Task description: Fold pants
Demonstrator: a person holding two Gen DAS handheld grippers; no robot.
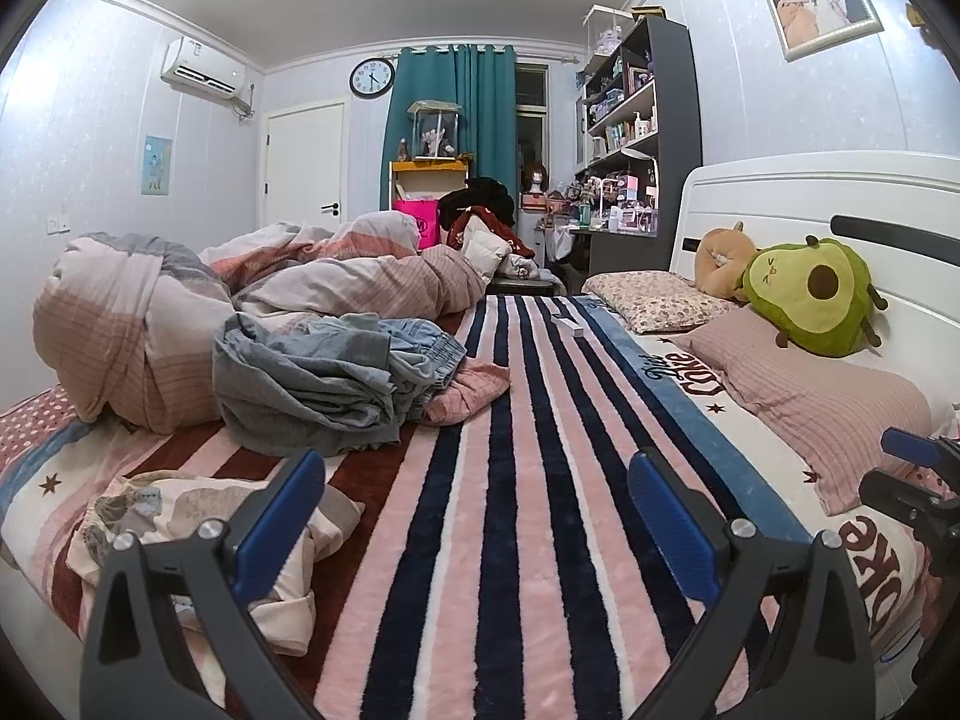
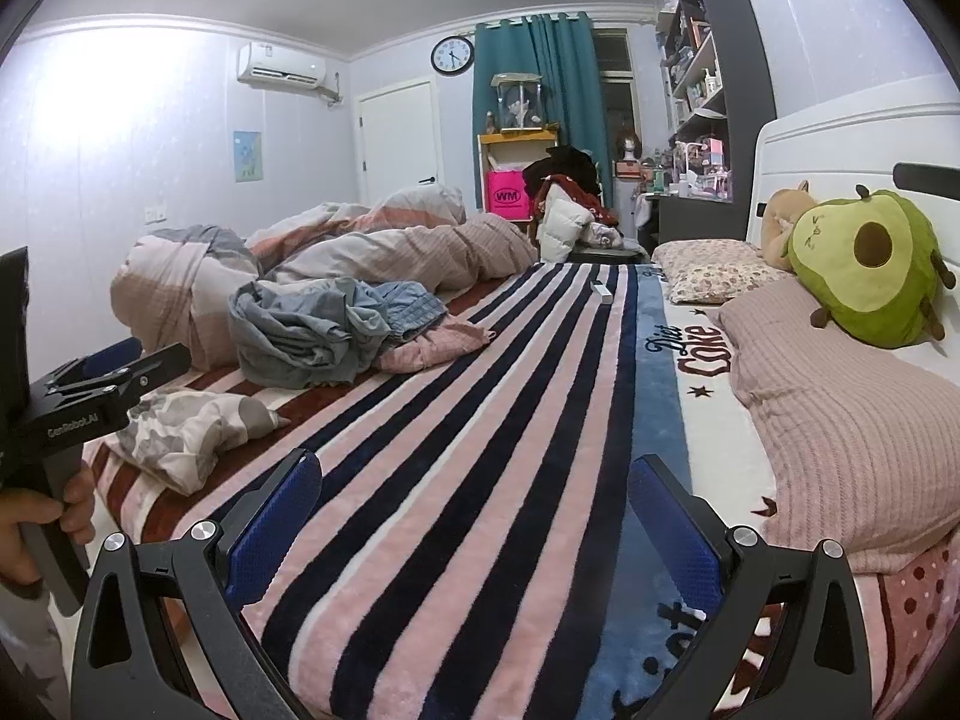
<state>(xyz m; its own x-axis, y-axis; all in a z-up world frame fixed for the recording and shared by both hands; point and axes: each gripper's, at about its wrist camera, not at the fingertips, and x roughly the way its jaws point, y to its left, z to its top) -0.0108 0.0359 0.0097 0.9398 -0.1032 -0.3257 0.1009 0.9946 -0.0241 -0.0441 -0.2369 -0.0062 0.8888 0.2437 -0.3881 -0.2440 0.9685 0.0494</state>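
Observation:
A crumpled heap of grey-blue denim pants (image 1: 324, 378) lies on the striped blanket (image 1: 510, 540), far left of the bed's middle; it also shows in the right wrist view (image 2: 318, 330). A pink garment (image 1: 468, 393) pokes out from under it. My left gripper (image 1: 477, 516) is open and empty, low over the blanket, well short of the pants. My right gripper (image 2: 474, 516) is open and empty, over the stripes near the bed's front edge. The left gripper also shows at the left of the right wrist view (image 2: 114, 372).
A bundled duvet (image 1: 180, 312) lies behind the pants. A patterned cloth (image 1: 198, 528) lies at the near left. Pillows (image 1: 810, 396) and an avocado plush (image 1: 816, 294) line the headboard on the right. A small white box (image 1: 567, 324) sits far up the blanket.

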